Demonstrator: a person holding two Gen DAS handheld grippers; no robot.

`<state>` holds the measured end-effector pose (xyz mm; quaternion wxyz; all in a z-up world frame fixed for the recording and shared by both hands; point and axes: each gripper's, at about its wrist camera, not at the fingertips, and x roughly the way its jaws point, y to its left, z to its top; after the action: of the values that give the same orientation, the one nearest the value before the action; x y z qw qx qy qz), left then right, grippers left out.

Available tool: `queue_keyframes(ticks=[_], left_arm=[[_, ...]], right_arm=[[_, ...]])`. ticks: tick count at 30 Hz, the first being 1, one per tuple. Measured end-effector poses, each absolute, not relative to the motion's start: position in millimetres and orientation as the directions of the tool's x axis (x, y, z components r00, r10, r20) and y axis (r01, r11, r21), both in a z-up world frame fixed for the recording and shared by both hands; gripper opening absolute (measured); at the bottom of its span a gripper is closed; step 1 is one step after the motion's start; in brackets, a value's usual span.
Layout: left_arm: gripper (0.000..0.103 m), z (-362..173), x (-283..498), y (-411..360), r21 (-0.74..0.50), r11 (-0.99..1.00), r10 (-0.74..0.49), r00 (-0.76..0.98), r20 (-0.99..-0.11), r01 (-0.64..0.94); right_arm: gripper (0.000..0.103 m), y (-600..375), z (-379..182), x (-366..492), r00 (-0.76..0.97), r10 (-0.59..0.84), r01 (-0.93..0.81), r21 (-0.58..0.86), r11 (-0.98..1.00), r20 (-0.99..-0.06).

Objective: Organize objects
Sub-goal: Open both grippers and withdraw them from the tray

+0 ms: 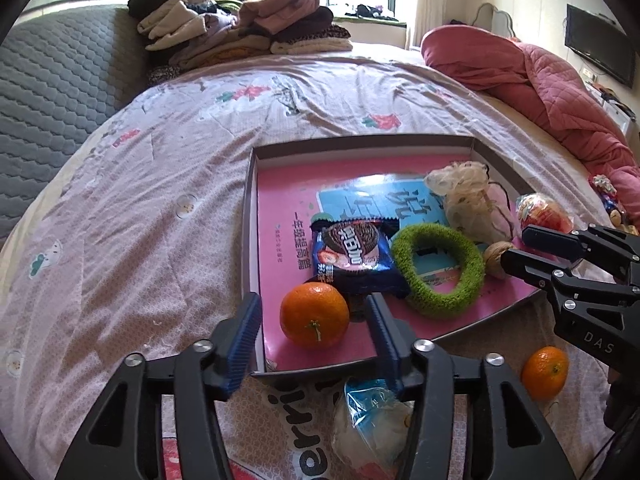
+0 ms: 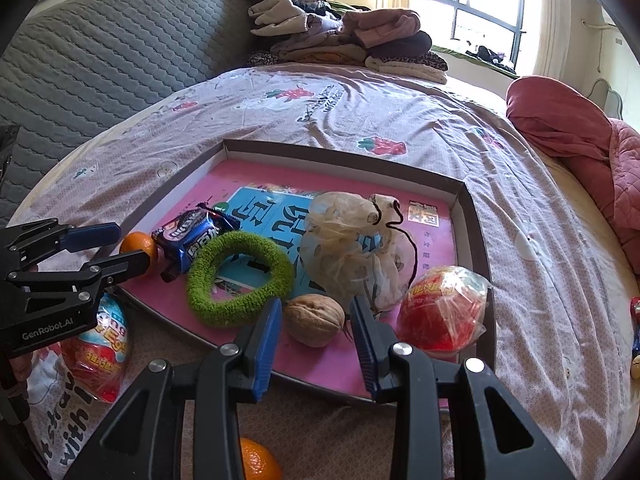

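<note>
In the left wrist view, your left hand-held gripper [image 1: 314, 326] is hanging open around the orange [image 1: 314, 315] in the tray [image 1: 360, 145] on the bed [image 1: 160, 184]. In the right wrist view, your right hand-held gripper [image 2: 316, 338] is gaping around the walnut [image 2: 315, 320], beside a red packet [image 2: 442, 308] barely visible before.

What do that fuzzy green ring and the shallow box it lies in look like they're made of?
The green ring looks like soft chenille or terry yarn, matte, with a nubbly pile all around; probably a hair tie, though that is a guess. The box seems to be thin cardboard: dark outer walls with pale inner faces and folded corners. Its pink printed floor has a slight sheen.
</note>
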<state>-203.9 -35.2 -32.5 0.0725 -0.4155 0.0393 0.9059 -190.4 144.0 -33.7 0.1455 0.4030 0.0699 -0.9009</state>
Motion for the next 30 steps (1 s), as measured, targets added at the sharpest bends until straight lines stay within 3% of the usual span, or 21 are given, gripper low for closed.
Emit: queue_keyframes(ticks=[21,24,30], left_arm=[[0.063,-7.8,-179.5,-32.4,0.012,-0.989,0.095,-0.687,-0.721,-0.151],[0.070,-6.6,-178.0,-32.7,0.014,-0.989,0.092,-0.689,-0.719,-0.147],[0.072,-2.8,-176.1,-37.1,0.008,-0.992,0.084,-0.700,-0.709,-0.126]], right_arm=[[0.044,147.1,-11.9,-180.3,-0.672,-0.225,0.291,0.027,-0.956,-0.706],[0.047,147.3,-11.7,-180.1,-0.673,-0.218,0.289,0.020,-0.957,-0.707],[0.048,148.7,-8.1,-178.8,-0.685,-0.214,0.280,0.019,-0.960,-0.696]])
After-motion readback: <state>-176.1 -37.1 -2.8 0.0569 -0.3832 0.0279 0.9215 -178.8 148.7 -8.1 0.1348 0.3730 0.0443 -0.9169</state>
